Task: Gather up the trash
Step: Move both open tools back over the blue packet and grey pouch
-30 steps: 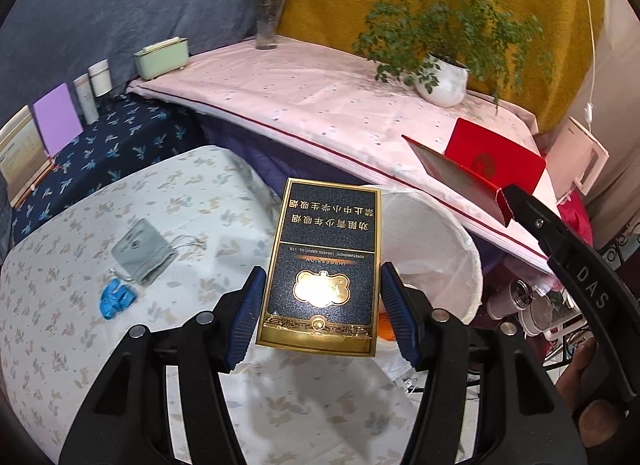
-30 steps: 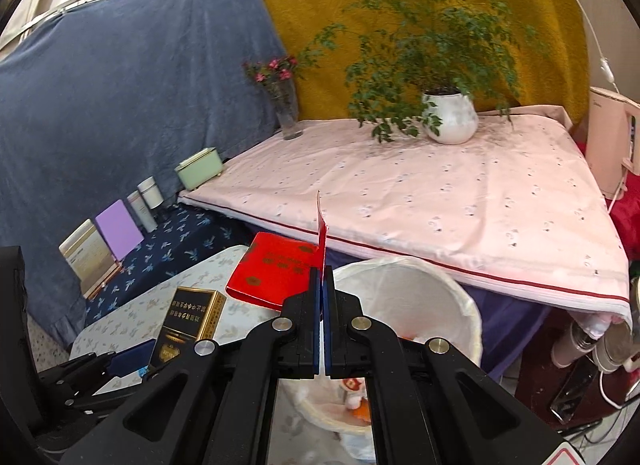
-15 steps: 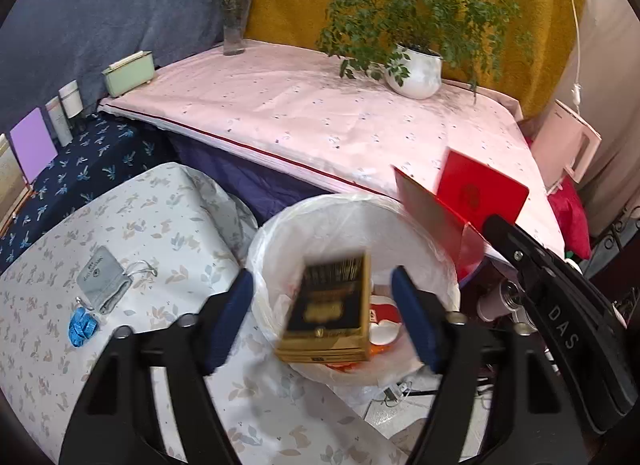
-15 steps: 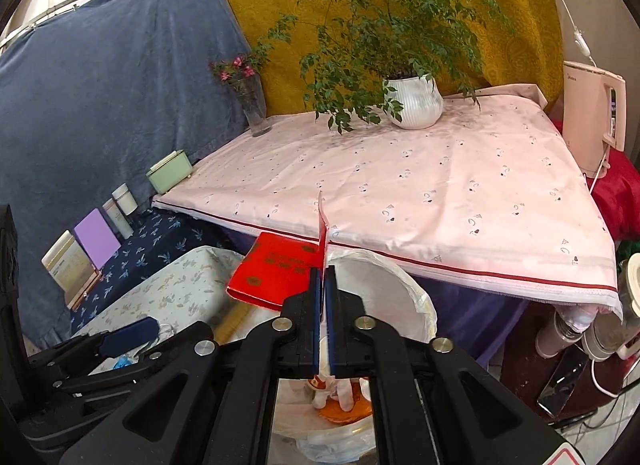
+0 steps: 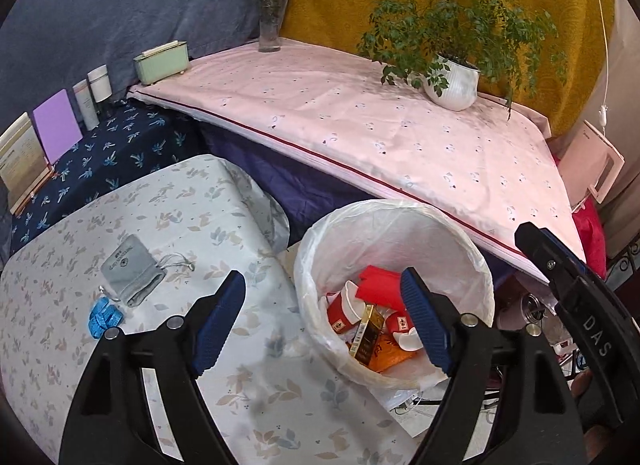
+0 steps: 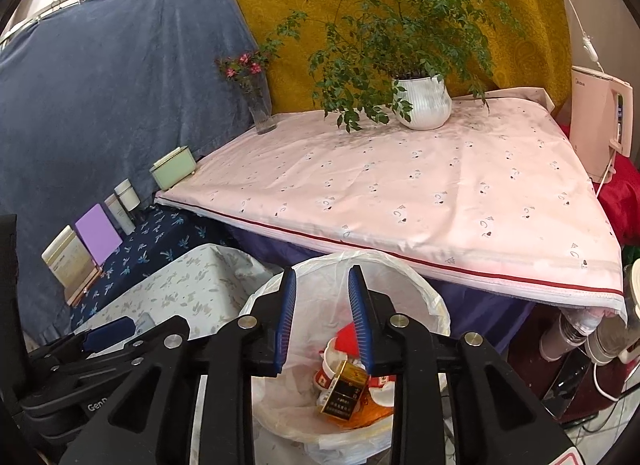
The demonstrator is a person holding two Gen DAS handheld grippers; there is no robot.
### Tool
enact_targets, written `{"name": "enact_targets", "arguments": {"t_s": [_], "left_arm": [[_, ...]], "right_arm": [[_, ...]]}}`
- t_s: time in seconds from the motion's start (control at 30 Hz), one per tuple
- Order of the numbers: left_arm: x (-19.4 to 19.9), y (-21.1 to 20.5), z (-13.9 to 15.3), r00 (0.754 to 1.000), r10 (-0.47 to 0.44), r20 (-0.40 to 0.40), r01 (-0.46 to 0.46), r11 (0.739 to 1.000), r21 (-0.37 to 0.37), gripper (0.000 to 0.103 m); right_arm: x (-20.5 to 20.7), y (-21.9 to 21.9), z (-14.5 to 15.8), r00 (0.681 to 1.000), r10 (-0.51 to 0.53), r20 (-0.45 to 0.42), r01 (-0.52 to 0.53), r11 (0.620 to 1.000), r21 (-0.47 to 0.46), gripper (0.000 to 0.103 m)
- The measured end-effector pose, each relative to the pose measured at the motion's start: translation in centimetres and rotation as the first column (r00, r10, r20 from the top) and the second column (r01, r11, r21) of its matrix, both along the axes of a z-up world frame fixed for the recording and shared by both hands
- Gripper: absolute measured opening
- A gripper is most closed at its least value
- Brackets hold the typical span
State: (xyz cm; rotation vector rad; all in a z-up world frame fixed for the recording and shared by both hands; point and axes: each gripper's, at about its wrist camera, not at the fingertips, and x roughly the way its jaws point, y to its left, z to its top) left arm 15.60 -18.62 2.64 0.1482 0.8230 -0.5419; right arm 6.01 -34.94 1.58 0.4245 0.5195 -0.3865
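At the bottom of the left wrist view we see our left tongs (image 5: 322, 311) spread wide with nothing between the blue pads, their black arms cut off by the lower edge. In the right wrist view our right tongs (image 6: 321, 315) are parted too, holding nothing, directly above the bin.

Just past both tongs stands the white-lined trash bin (image 5: 476, 261), lower centre of the left view. Inside it lies the black and gold box (image 5: 366, 335), tilted on end among red and white cups and orange wrapping; the red folder (image 5: 378, 285) rests against the liner behind it. The right pad of the left tongs covers part of the contents, and in the right view the red piece is mostly hidden behind the right pad.

To the left of the bin, on the floral-cloth counter (image 5: 192, 201), lie a grey drawstring pouch (image 5: 130, 271) and, just beside it, a small blue item (image 5: 104, 315) we cannot identify.

Farther back, a pink sheet (image 5: 360, 125) covers a raised surface carrying a potted plant (image 5: 452, 81) at upper right and a flower vase (image 5: 272, 21) at the top centre.
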Motion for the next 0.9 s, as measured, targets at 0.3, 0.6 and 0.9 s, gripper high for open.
{"name": "enact_targets", "arguments": {"t_s": [0.3, 0.6, 0.9], "left_arm": [[0.9, 3.0, 0.2, 0.998, 0.058, 0.001, -0.058, 0.998, -0.012, 0.081], [2.2, 6.7, 0.1, 0.993, 0.116, -0.002, -0.116, 0.993, -0.021, 0.081], [3.1, 9.4, -0.2, 0.988, 0.156, -0.011, -0.156, 0.987, -0.024, 0.081]], "right_arm": [[1.0, 2.7, 0.9, 0.999, 0.042, 0.001, -0.042, 0.999, -0.031, 0.035], [2.5, 5.1, 1.1, 0.996, 0.087, -0.011, -0.087, 0.995, -0.042, 0.035], [4.0, 7.5, 1.2, 0.991, 0.132, -0.018, -0.133, 0.990, -0.055, 0.036]]}}
